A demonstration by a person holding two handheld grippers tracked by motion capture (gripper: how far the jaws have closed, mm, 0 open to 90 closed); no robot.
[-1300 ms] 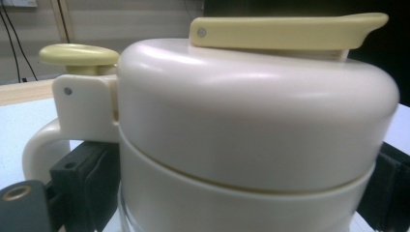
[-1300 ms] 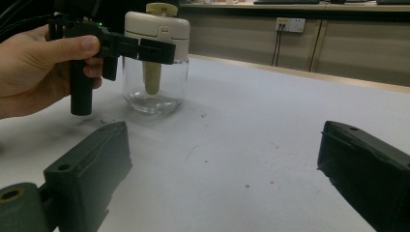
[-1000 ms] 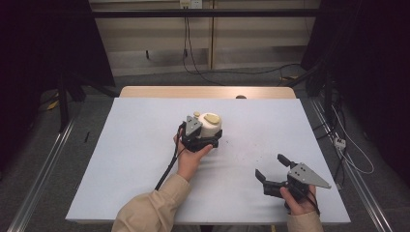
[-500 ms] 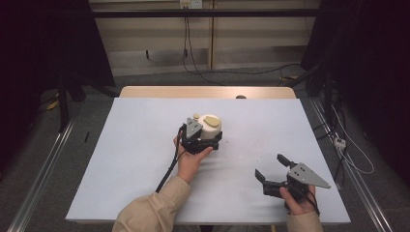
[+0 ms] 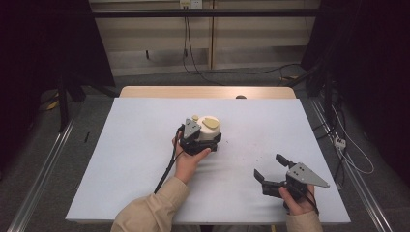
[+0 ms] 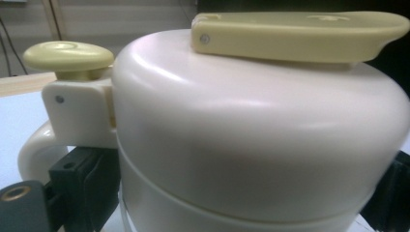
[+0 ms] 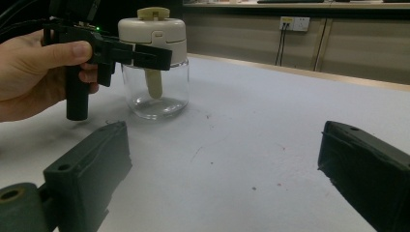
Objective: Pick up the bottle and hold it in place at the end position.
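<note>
A glass jar with a cream lid, a pale green flip tab and a knob stands upright near the middle of the white table. My left gripper is shut on the jar at lid height, one jaw on each side. The right gripper view shows the jar with the left gripper clamped across its lid and a small scoop hanging inside the glass. My right gripper rests low at the table's front right, open, with nothing between its jaws.
The white sheet covers a wooden table whose far edge shows, with a small dark object on it. Cables trail on the floor behind. Metal rails run along both sides.
</note>
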